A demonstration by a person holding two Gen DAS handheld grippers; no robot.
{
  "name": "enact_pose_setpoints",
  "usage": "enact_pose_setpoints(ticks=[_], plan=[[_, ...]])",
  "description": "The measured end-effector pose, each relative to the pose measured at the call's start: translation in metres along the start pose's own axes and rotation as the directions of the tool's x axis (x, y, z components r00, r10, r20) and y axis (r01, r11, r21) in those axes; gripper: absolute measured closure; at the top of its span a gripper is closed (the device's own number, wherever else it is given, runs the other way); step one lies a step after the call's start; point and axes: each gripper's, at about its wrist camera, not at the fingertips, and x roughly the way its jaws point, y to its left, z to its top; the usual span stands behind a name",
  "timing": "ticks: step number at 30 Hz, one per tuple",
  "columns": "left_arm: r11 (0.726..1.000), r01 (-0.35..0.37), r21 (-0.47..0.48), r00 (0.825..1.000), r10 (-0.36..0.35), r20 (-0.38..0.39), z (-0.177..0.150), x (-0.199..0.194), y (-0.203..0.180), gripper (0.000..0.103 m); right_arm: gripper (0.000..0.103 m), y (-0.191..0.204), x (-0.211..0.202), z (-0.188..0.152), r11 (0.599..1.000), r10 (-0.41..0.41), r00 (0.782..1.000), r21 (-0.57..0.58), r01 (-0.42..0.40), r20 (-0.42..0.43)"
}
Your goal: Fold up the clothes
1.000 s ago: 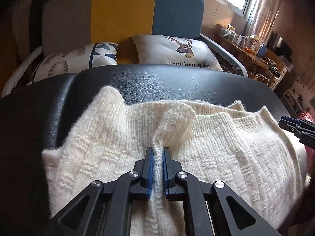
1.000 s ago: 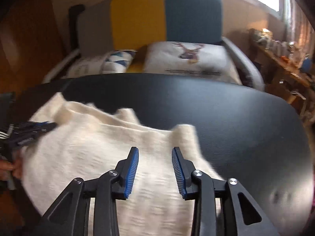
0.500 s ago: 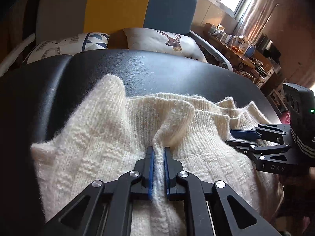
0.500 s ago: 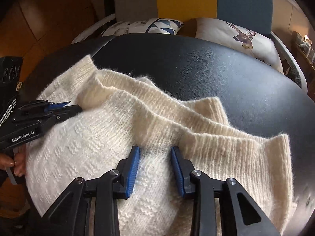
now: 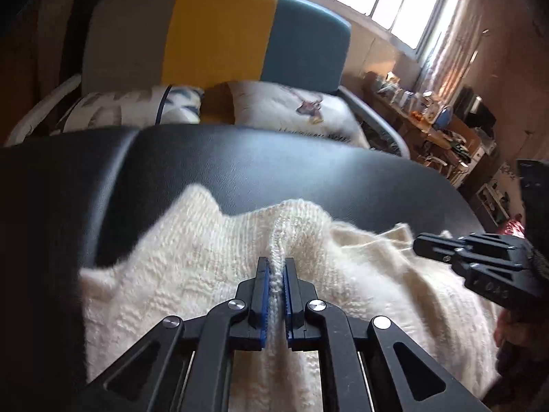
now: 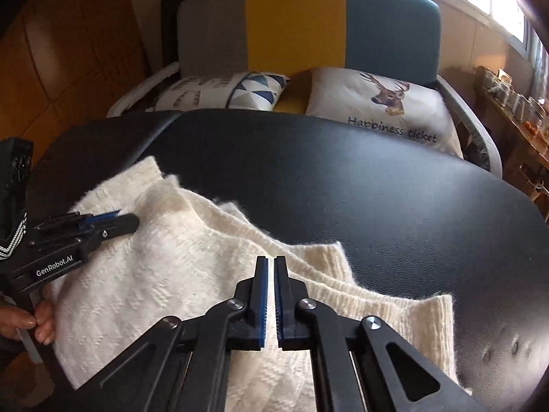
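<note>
A cream knitted sweater lies rumpled on the near part of a black padded table. My left gripper is shut on a raised fold of the knit, which bunches up between its blue pads. In the right wrist view the same sweater spreads to the left, its ribbed hem toward the right. My right gripper stands narrowly shut at that ribbed edge, cream knit showing between its pads. The left gripper rests on the sweater's left side. From the left wrist view, the right gripper shows at the right.
Bare black table surface stretches beyond the sweater to the far edge. Behind it stands a grey, yellow and blue sofa with a deer pillow. A cluttered side table is at the right. A person's hand holds the left gripper.
My right gripper swung in over the sweater and its jaws have shut at the ribbed edge. The left gripper kept its pinch and lifted the fold a little.
</note>
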Motion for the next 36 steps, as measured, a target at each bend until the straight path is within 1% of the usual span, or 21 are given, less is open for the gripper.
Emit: enact_pose_setpoints(ticks=[1, 3, 5, 6, 7, 9, 11, 14, 16, 18, 20, 21, 22, 24, 25, 29, 30, 32, 33, 35, 36], plan=[[1.0, 0.012, -0.01, 1.0, -0.011, 0.014, -0.001, 0.001, 0.001, 0.092, 0.1, -0.006, 0.01, -0.004, 1.0, 0.008, 1.0, 0.027, -0.007, -0.021], [1.0, 0.017, -0.008, 0.999, -0.017, 0.038, -0.002, -0.002, 0.0, 0.092, 0.1, -0.02, 0.011, -0.012, 0.991, 0.071, 0.998, 0.11, -0.07, 0.002], [1.0, 0.007, 0.01, 1.0, -0.007, 0.028, -0.003, -0.004, -0.004, 0.092, 0.09, -0.027, -0.004, -0.016, 0.97, 0.153, 0.987, 0.184, -0.161, 0.056], [1.0, 0.005, 0.021, 1.0, -0.005, 0.024, -0.004, -0.004, -0.005, 0.092, 0.078, -0.031, -0.012, -0.018, 0.953, 0.193, 0.977, 0.219, -0.207, 0.087], [1.0, 0.004, 0.02, 1.0, -0.005, 0.018, -0.003, -0.004, -0.005, 0.092, 0.076, -0.035, -0.02, -0.02, 0.934, 0.231, 0.966, 0.252, -0.254, 0.118], [1.0, 0.007, 0.006, 1.0, -0.007, 0.008, -0.002, -0.003, -0.004, 0.092, 0.075, -0.027, -0.027, -0.02, 0.917, 0.277, 0.952, 0.26, -0.301, 0.126], [1.0, 0.015, -0.018, 1.0, -0.015, -0.002, 0.0, -0.002, -0.003, 0.091, 0.075, -0.006, -0.019, -0.018, 0.927, 0.302, 0.95, 0.21, -0.311, 0.075], [0.998, 0.04, -0.058, 0.999, -0.04, 0.005, 0.003, -0.007, -0.002, 0.09, 0.075, 0.03, 0.015, -0.015, 0.987, 0.159, 0.985, 0.041, -0.157, -0.068], [0.996, 0.06, -0.067, 0.996, -0.056, 0.066, 0.007, -0.021, -0.003, 0.086, 0.083, 0.028, 0.018, -0.014, 0.997, 0.055, 0.998, 0.056, -0.054, -0.028], [0.995, 0.052, -0.081, 0.992, -0.042, 0.12, 0.011, -0.033, 0.003, 0.07, 0.084, 0.023, 0.02, -0.012, 0.995, -0.05, 0.999, 0.087, 0.048, 0.019], [0.992, 0.037, -0.119, 0.99, -0.02, 0.143, 0.015, -0.04, 0.017, 0.068, 0.083, 0.01, 0.02, -0.018, 0.986, -0.013, 0.999, 0.17, 0.006, 0.04], [0.989, 0.04, -0.14, 0.989, -0.019, 0.149, 0.018, -0.043, 0.026, 0.068, 0.083, 0.01, 0.019, -0.021, 0.985, -0.013, 0.999, 0.17, 0.004, 0.049], [0.99, 0.007, -0.143, 0.987, 0.016, 0.162, 0.02, -0.047, 0.032, 0.068, 0.083, 0.011, 0.019, -0.023, 0.988, -0.017, 0.998, 0.157, 0.008, 0.054], [0.991, -0.067, -0.112, 0.981, 0.086, 0.172, 0.024, -0.05, 0.042, 0.068, 0.081, 0.012, 0.019, -0.023, 0.988, -0.007, 0.999, 0.157, -0.001, 0.052], [0.993, -0.079, -0.083, 0.984, 0.091, 0.154, 0.026, -0.049, 0.045, 0.068, 0.081, 0.012, 0.019, -0.023, 0.987, -0.002, 0.999, 0.158, -0.006, 0.051], [0.991, -0.054, 0.12, 0.993, 0.041, 0.109, 0.031, -0.044, 0.023, 0.064, 0.077, 0.006, 0.021, -0.022, 0.985, 0.041, 0.998, 0.167, -0.049, 0.049], [0.976, -0.092, 0.195, 0.994, 0.078, 0.078, 0.031, -0.033, 0.013, 0.054, 0.076, 0.006, 0.021, -0.021, 0.984, 0.052, 0.998, 0.17, -0.059, 0.048], [0.922, -0.17, 0.349, 0.985, 0.174, 0.022, 0.029, -0.009, -0.008, 0.038, 0.076, 0.004, 0.02, -0.021, 0.986, 0.04, 0.998, 0.159, -0.046, 0.041], [0.883, -0.203, 0.424, 0.975, 0.224, 0.0, 0.029, 0.004, -0.018, 0.038, 0.076, 0.003, 0.02, -0.021, 0.988, 0.032, 0.999, 0.153, -0.038, 0.038], [0.852, -0.263, 0.453, 0.956, 0.293, 0.005, 0.023, 0.016, -0.018, 0.049, 0.078, 0.001, 0.019, -0.021, 0.99, 0.017, 0.999, 0.14, -0.021, 0.032], [0.86, -0.302, 0.412, 0.946, 0.322, 0.021, 0.025, 0.012, -0.013, 0.078, 0.079, 0.0, 0.019, -0.021, 0.991, 0.009, 1.0, 0.134, -0.013, 0.029]])
